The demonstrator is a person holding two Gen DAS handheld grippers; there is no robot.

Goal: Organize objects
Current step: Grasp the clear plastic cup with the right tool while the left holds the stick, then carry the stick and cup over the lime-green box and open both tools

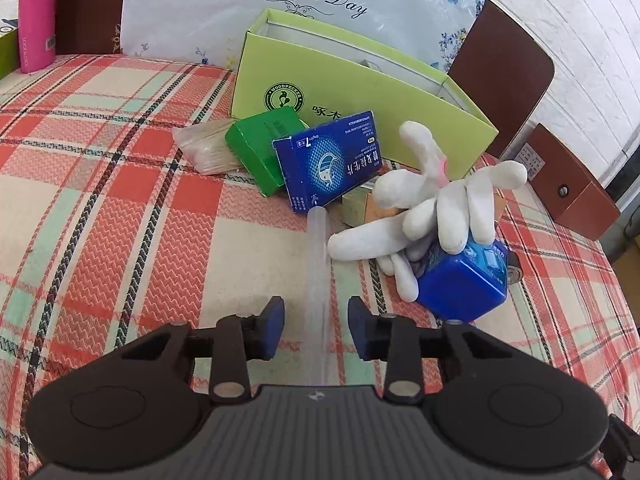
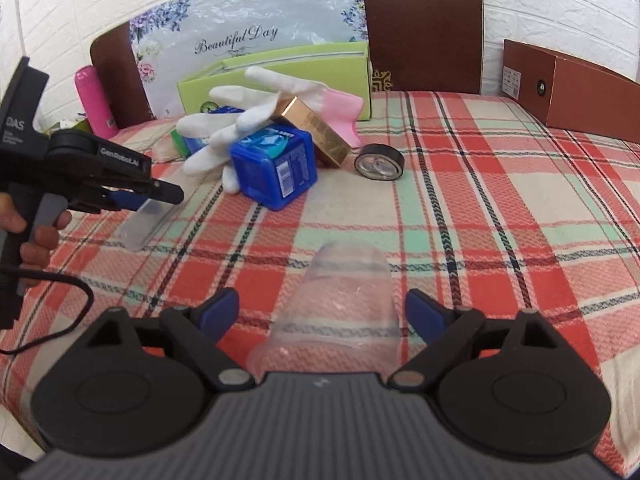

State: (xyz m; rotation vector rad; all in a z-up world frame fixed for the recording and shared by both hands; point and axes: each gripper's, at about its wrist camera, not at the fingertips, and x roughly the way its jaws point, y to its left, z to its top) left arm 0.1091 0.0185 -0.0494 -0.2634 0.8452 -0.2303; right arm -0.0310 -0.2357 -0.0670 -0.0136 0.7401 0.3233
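A clear plastic stick (image 1: 318, 280) lies on the plaid cloth between the open fingers of my left gripper (image 1: 316, 330), which do not touch it. Beyond it are a blue flat box (image 1: 328, 160), a green box (image 1: 260, 148), white gloves (image 1: 432, 204) and a blue cube tub (image 1: 464, 284). The open lime-green box (image 1: 360, 92) stands behind. In the right wrist view my right gripper (image 2: 322, 314) is open around a clear plastic piece (image 2: 344, 300). The left gripper (image 2: 132, 200) shows at left over the stick (image 2: 146, 222). The tub (image 2: 276, 170), gloves (image 2: 240, 120), a gold box (image 2: 316, 128) and a black tape roll (image 2: 379, 162) lie ahead.
A pink bottle (image 1: 36, 16) stands at the back left. A brown box (image 2: 572, 92) sits at the right edge of the table. A floral board (image 1: 280, 4) and dark chair backs (image 2: 422, 24) stand behind. A bag of toothpicks (image 1: 204, 148) lies by the green box.
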